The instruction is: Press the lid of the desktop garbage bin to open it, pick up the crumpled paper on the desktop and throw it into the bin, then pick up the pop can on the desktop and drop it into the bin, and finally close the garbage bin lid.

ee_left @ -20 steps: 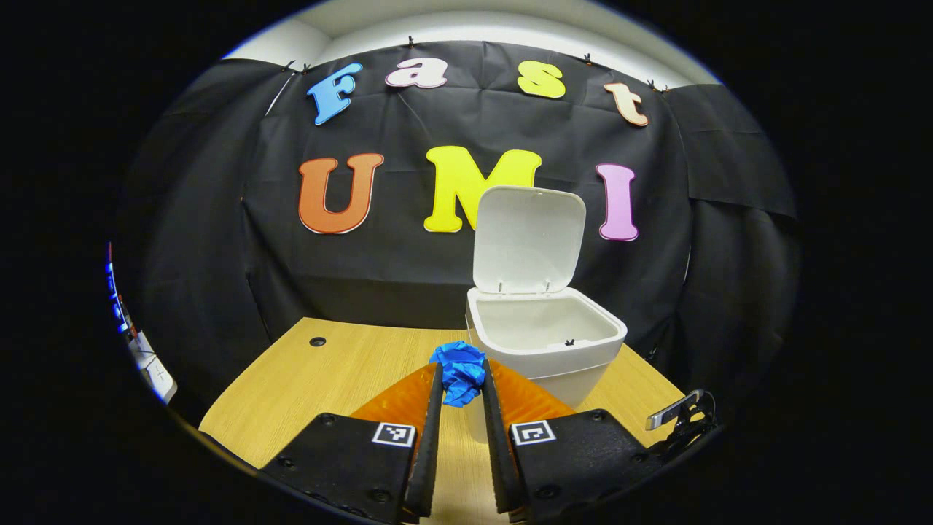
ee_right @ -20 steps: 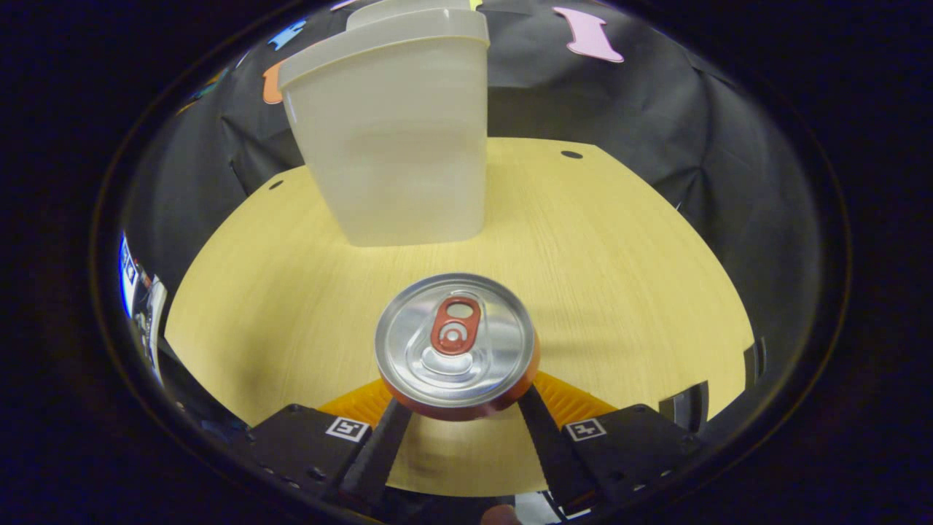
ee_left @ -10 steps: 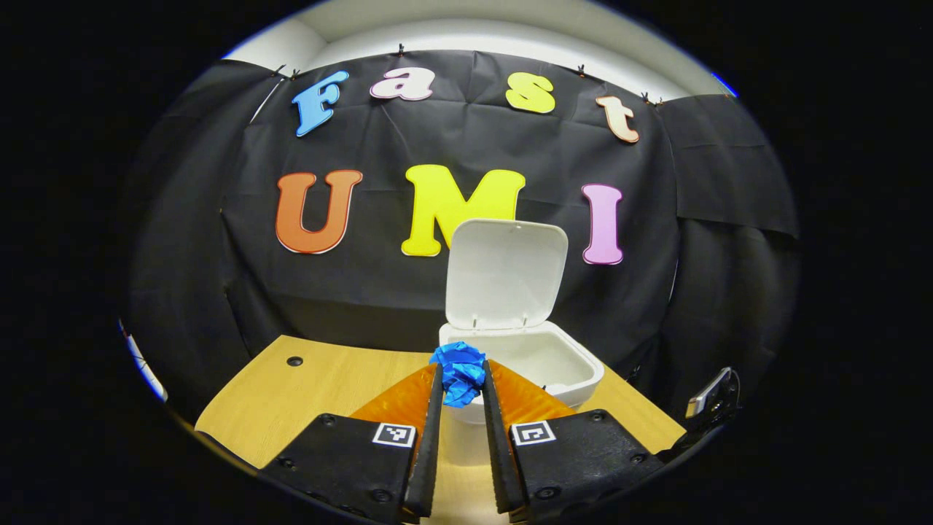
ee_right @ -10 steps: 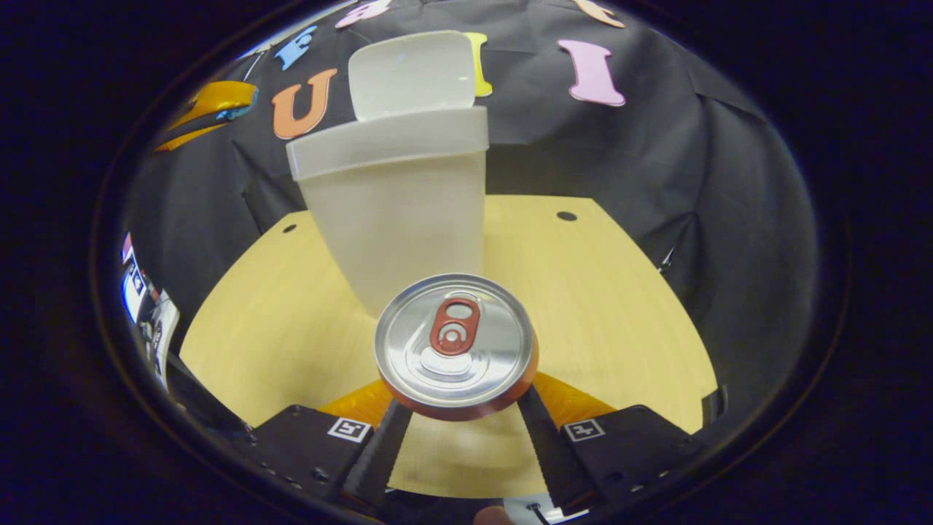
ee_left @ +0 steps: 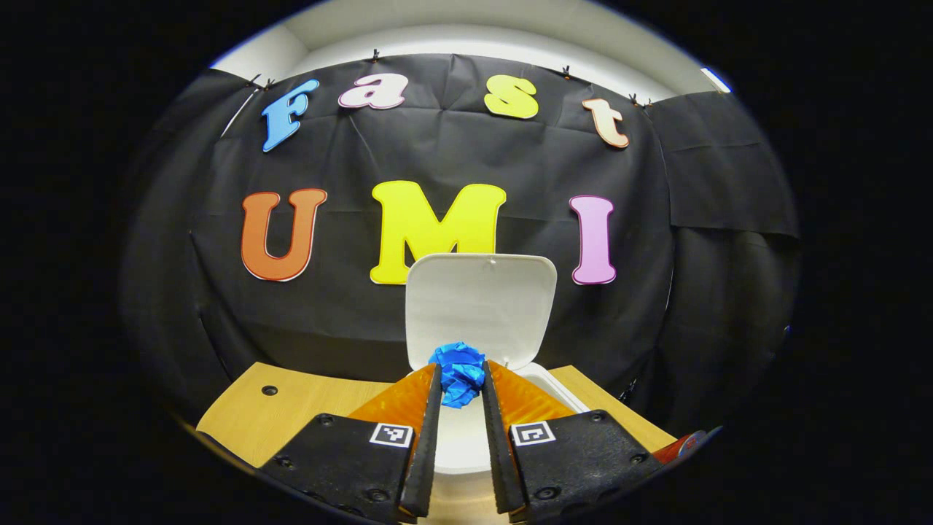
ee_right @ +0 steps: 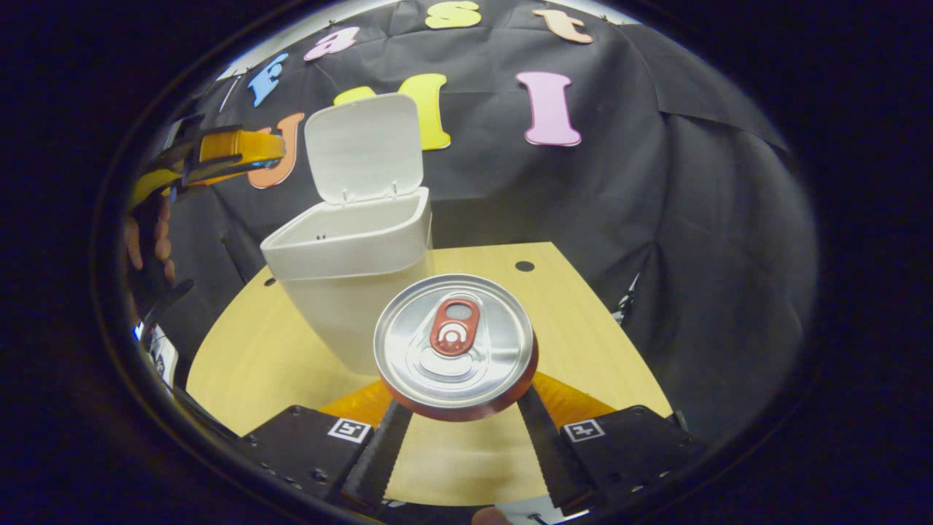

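The left gripper has its fingers closed on the blue crumpled paper, held just above the open garbage bin, whose lid stands upright. The right gripper clamps the pop can above the bench, near its front edge.

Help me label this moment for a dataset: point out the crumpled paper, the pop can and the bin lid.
crumpled paper (ee_left: pixel 458 373): left gripper view, middle of the blue wad.
pop can (ee_right: pixel 453 343): right gripper view, pull tab on its top.
bin lid (ee_right: pixel 364 147): right gripper view, inner face of the raised lid.
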The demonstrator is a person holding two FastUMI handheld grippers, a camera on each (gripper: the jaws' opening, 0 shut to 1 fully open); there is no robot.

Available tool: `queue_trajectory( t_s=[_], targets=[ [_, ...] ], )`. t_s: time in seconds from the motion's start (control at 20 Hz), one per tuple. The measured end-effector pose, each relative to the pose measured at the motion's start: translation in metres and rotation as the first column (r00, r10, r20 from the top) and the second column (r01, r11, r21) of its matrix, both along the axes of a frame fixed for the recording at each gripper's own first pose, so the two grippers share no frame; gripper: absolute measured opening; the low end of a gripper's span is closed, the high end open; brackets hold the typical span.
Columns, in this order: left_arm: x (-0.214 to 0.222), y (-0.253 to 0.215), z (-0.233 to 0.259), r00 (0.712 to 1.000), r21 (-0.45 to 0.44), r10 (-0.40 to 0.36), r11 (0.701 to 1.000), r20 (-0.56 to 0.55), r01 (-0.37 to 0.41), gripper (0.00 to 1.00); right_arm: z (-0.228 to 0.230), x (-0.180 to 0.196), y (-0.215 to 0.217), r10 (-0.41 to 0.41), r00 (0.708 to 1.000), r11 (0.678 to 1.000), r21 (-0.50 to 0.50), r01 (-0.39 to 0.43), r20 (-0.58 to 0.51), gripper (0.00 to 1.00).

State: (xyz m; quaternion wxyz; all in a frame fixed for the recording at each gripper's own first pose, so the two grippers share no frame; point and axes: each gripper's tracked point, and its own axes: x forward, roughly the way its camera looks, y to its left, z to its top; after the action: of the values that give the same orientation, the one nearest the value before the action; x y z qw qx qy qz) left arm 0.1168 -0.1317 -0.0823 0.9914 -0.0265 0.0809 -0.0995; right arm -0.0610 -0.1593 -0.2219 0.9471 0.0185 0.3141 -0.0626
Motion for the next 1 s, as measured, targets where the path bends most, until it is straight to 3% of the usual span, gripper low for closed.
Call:
queue_trajectory(
  t_s=[0.4,0.5,0.55,0.6,0.65,1.0],
  targets=[
    [0.018,-0.011,-0.033,0.994,-0.046,0.004,0.999,-0.11,-0.009,0.43,0.021,0.007,-0.016,-0.011,1.0,1.0,-0.028,0.012,0.02,0.8],
    [0.017,-0.011,-0.041,0.991,-0.032,0.009,0.999,-0.135,-0.013,0.54,0.026,0.01,-0.015,0.003,1.0,0.999,-0.041,-0.002,0.026,0.8],
    [0.017,-0.01,-0.041,0.991,-0.034,0.01,0.999,-0.133,-0.015,0.8,0.029,0.012,-0.015,0.01,1.0,0.999,-0.047,-0.008,0.029,0.8],
    [0.017,-0.009,-0.042,0.992,-0.035,0.016,0.999,-0.129,-0.021,0.81,0.031,0.014,-0.014,0.016,0.999,0.999,-0.049,-0.015,0.031,0.8],
    [0.019,-0.01,-0.043,0.992,-0.039,0.017,0.999,-0.127,-0.022,0.96,0.034,0.015,-0.014,0.022,0.999,0.998,-0.054,-0.021,0.033,0.8],
    [0.008,0.012,-0.039,0.993,-0.033,0.051,0.998,-0.106,-0.055,0.98,0.051,0.026,-0.012,0.052,0.998,0.996,-0.077,-0.049,0.035,0.81]
  ],
)
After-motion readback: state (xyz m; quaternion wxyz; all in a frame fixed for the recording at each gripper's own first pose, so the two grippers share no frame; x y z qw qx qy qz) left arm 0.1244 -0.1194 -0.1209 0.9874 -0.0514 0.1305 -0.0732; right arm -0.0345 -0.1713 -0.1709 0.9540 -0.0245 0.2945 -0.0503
